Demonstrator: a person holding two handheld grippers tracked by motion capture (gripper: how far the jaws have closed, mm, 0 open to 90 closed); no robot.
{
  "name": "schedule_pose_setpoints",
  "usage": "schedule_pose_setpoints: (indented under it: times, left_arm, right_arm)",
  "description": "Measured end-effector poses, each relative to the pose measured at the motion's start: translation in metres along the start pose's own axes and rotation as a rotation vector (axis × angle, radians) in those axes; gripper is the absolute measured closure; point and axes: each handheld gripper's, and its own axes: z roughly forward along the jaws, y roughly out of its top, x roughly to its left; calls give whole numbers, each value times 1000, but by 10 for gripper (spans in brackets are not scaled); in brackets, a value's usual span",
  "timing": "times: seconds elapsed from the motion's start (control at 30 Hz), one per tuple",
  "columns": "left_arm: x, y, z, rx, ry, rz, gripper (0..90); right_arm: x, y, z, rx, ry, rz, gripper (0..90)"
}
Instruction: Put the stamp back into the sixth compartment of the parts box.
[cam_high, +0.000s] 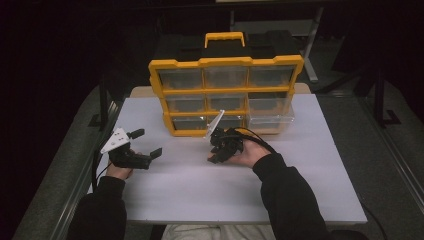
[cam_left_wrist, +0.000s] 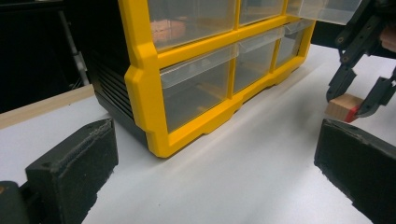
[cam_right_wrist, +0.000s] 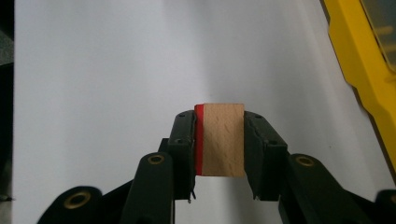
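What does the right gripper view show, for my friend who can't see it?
The right gripper is shut on a small wooden block with one red face, held above a white tabletop. At the right edge is part of a yellow plastic drawer cabinet.

Yellow-framed organizer (cam_high: 226, 62); pale wooden block (cam_right_wrist: 225, 139) with red face; white table (cam_high: 190, 185); black tongs (cam_right_wrist: 219, 140).

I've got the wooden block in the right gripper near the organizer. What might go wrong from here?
1. The right gripper clamps the wooden block only across its two narrow sides, one faced in red; it may twist or slip if bumped.
2. One clear drawer at the lower right of the yellow organizer stands pulled out, close to that hand; a careless swing might knock it.
3. The left gripper rests open, apart from the organizer, so a push may shift the unbraced cabinet.
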Motion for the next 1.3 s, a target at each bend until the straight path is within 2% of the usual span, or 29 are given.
schedule_pose_setpoints:
  times: [0.47,0.7,0.93,1.3]
  left_arm:
    - [0,0,0,-3,-3,-4,0]
    - [1,0,-2,-13,-7,-23,0]
    - [0,0,-2,-7,-6,-12,0]
    - [0,0,-2,-5,-7,-13,0]
  right_arm:
    - [15,16,-27,-7,-5,-32,652]
    - [17,21,-43,-13,-5,-25,652]
    - [21,26,-61,-20,-9,-13,652]
    - [19,25,-87,-52,-24,-1,652]
